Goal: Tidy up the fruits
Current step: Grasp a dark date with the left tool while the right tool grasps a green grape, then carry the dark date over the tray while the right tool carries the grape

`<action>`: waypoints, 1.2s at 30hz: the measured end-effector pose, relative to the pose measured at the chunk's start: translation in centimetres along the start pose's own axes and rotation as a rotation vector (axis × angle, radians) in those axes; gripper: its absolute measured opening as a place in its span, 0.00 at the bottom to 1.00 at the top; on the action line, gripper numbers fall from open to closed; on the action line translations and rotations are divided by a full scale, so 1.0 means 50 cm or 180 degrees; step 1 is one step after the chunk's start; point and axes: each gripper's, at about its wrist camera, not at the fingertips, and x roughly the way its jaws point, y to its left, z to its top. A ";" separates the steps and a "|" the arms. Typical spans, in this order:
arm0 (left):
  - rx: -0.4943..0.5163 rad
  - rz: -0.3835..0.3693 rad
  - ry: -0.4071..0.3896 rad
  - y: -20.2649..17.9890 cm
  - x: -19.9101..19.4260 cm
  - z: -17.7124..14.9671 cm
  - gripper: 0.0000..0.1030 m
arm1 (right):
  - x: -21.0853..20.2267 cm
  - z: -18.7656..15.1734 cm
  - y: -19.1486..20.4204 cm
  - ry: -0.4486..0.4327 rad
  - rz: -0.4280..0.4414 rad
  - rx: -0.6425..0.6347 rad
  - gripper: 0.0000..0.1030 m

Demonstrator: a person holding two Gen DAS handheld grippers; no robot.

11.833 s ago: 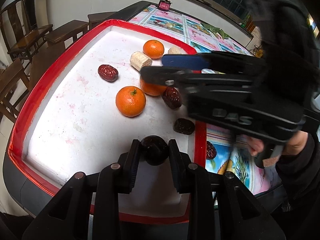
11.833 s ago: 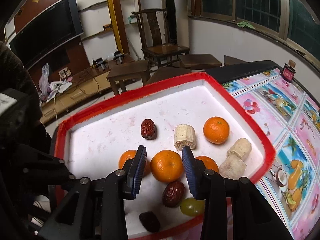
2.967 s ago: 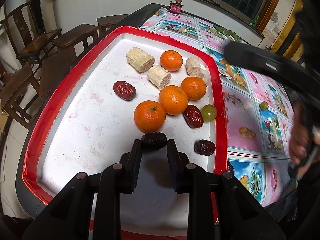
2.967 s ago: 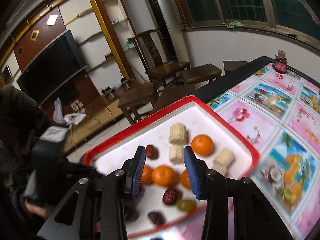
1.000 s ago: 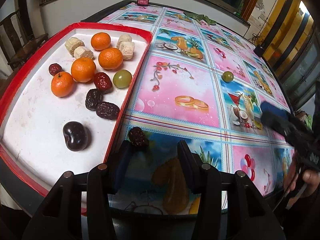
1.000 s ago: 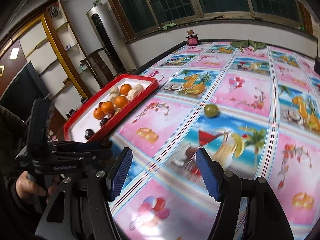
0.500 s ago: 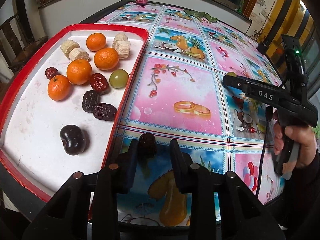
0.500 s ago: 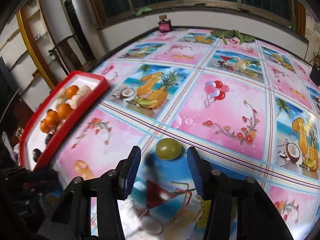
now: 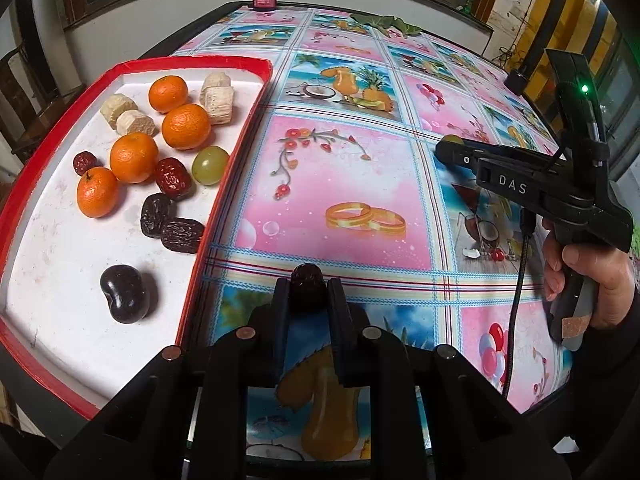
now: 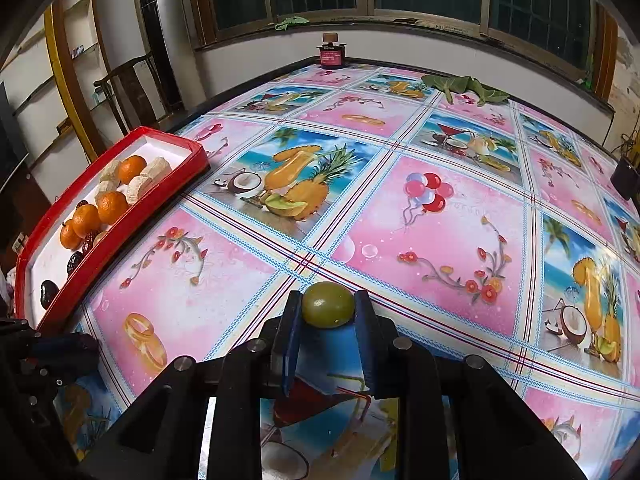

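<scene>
Left gripper [image 9: 307, 292] just clenched on dark date [image 9: 306, 287] at fingertips, right gripper [image 10: 328, 312] just clenched on green grape [image 10: 328, 305] between pads

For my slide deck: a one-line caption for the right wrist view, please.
Right gripper shut on a green grape on the patterned tablecloth, red tray of fruit at left.

Between my two grippers the patterned tablecloth [image 10: 440, 240] lies bare and open to pass over. The red tray [image 9: 236, 148] has its raised rim along the left; inside it, oranges [image 9: 186, 126] and dates [image 9: 182, 235] crowd the far half, leaving bare white floor near me.
</scene>
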 end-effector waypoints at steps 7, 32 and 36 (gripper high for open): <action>0.0013 -0.0070 0.0000 -0.006 -0.004 -0.003 0.15 | -0.021 -0.007 0.003 -0.0011 0.0115 0.0082 0.25; -0.0390 0.0089 -0.0383 0.189 -0.135 0.020 0.15 | -0.111 -0.006 0.198 -0.0218 0.1017 -0.0307 0.25; -0.0595 0.0164 -0.0428 0.258 -0.136 0.028 0.15 | -0.101 -0.005 0.255 -0.0163 0.1208 -0.0463 0.25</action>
